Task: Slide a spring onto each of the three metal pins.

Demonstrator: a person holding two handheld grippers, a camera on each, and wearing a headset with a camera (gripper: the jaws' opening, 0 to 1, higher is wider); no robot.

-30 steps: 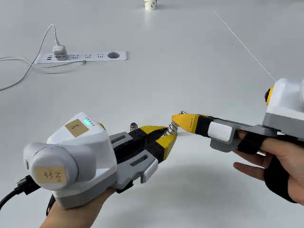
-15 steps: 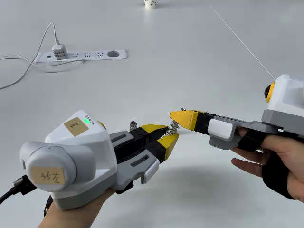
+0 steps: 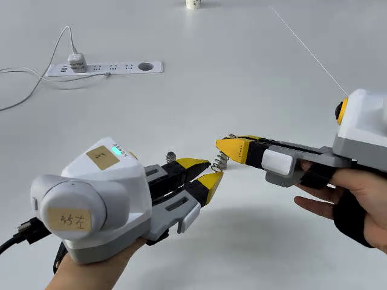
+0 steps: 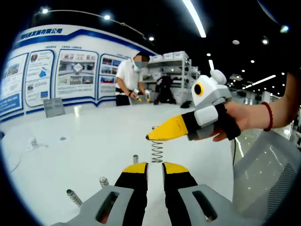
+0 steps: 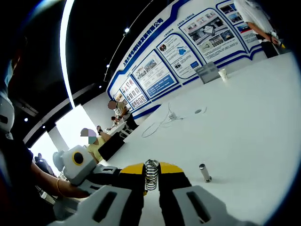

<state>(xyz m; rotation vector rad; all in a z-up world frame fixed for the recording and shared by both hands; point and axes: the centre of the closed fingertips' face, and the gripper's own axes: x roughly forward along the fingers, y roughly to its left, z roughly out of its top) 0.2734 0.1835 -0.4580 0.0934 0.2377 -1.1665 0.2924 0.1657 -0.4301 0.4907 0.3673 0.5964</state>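
Nearly upright, the spring [image 4: 156, 151] sits in the right gripper [image 3: 222, 145].

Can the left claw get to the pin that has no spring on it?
Probably yes. The bare pin stands just ahead of the left claw, a little to one side, with nothing standing between them.

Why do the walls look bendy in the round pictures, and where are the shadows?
Left gripper view: the fisheye lens curves the wall posters and ceiling lights. Right gripper view: same bending, with a glaring white patch at the left; the spring looks sharp. Head view: straight lines, soft even light, faint shadows on the table.
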